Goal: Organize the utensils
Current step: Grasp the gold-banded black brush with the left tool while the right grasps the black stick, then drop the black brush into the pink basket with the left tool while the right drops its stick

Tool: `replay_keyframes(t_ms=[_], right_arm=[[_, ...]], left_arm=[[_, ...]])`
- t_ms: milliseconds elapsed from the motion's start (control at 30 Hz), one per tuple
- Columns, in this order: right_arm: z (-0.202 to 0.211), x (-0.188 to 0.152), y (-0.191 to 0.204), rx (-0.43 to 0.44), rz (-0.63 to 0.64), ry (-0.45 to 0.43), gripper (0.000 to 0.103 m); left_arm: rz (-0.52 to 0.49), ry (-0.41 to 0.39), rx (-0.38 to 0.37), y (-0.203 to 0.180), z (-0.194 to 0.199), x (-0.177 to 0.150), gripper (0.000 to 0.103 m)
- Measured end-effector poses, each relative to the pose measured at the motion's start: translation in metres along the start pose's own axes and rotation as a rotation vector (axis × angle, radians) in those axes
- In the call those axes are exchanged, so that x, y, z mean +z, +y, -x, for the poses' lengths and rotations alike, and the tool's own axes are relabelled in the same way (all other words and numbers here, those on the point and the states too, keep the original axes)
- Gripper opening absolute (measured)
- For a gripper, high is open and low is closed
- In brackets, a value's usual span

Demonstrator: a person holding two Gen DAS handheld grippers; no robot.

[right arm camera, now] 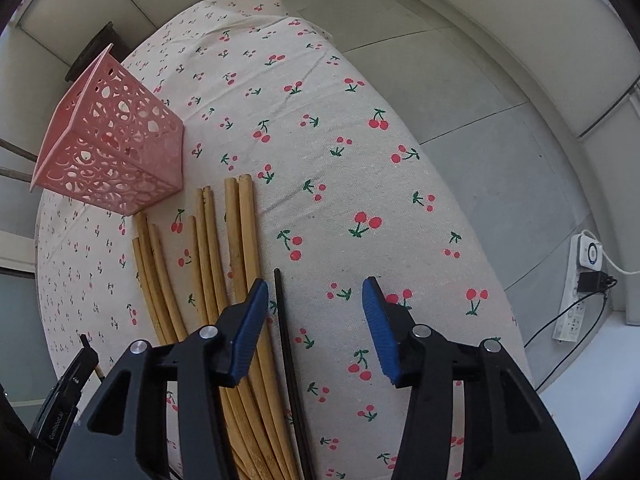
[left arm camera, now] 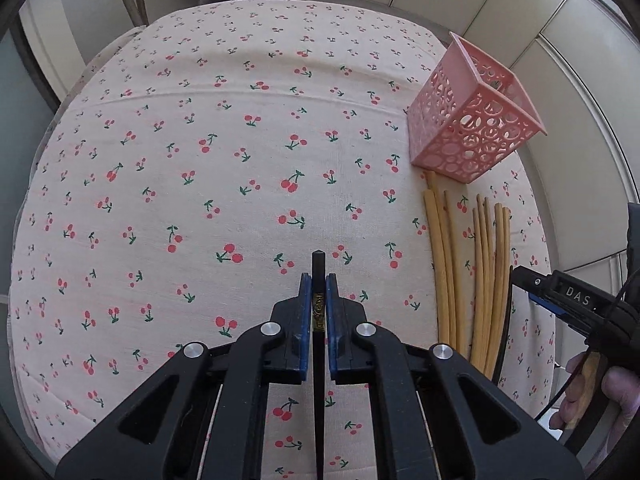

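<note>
My left gripper [left arm camera: 319,292] is shut on a black chopstick [left arm camera: 318,268] and holds it above the cherry-print tablecloth [left arm camera: 224,152]. Several bamboo chopsticks [left arm camera: 480,280] lie side by side at the right, in front of a pink perforated basket [left arm camera: 472,120]. In the right wrist view my right gripper [right arm camera: 316,300] is open, low over the cloth. A second black chopstick [right arm camera: 286,344] lies between its fingers, beside the bamboo chopsticks [right arm camera: 240,248]. The basket [right arm camera: 116,148] stands to the upper left. The left gripper [right arm camera: 72,380] shows at the lower left.
The table's right edge drops to a grey tiled floor [right arm camera: 460,100]. A white power strip with a plugged charger [right arm camera: 580,280] lies on the floor at the right. A dark stand [right arm camera: 100,52] is behind the basket.
</note>
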State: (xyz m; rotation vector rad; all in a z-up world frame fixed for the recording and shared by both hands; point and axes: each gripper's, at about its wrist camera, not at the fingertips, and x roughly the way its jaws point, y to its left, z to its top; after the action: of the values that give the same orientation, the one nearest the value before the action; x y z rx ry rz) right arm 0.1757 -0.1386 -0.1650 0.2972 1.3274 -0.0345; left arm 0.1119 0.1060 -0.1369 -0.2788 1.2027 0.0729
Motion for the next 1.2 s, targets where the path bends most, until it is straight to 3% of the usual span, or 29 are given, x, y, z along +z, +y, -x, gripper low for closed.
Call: replay_keyframes(t_ms=[133,200,267,400,500,633,733,933,1100,1200], right_arm=[[0.000,-0.013,0.019,-0.113,0.117,-0.049,0.041],[0.000,-0.020,0.030,-0.116,0.170,-0.075,0.028],[0.001,-0.024,0.037,-0.090,0.199,-0.067,0.005],[0.007,-0.026,0.027,0.013,0.149,-0.065,0.004],[0.036,-0.030,0.013,0.100,0.146,-0.135,0.004],[0.095,-0.048,-0.001,0.211,0.177,-0.269,0.004],[0.139,-0.060,-0.009,0.268,0.210,-0.384,0.004],[0.197,-0.060,-0.020,0.342,0.209,-0.519,0.005],[0.240,-0.021,-0.016,0.384,0.153,-0.624,0.005],[0.260,0.005,-0.013,0.430,0.112,-0.675,0.005]], left_arm=[[0.008,0.002,0.006,0.009,0.007,-0.006,0.006],[0.005,-0.006,0.015,0.009,0.000,-0.009,0.006],[-0.008,-0.028,0.010,0.006,0.003,-0.010,0.006],[-0.041,-0.116,-0.062,0.003,0.021,-0.014,0.006],[-0.047,-0.194,-0.139,0.005,0.043,-0.017,0.006],[-0.036,-0.271,-0.183,0.009,0.069,-0.024,0.006],[-0.031,-0.336,-0.181,0.010,0.093,-0.029,0.006],[-0.038,-0.474,-0.148,0.004,0.140,-0.024,0.006],[-0.021,-0.568,-0.110,-0.003,0.172,0.003,0.006],[-0.002,-0.623,-0.132,-0.009,0.191,0.031,0.006]])
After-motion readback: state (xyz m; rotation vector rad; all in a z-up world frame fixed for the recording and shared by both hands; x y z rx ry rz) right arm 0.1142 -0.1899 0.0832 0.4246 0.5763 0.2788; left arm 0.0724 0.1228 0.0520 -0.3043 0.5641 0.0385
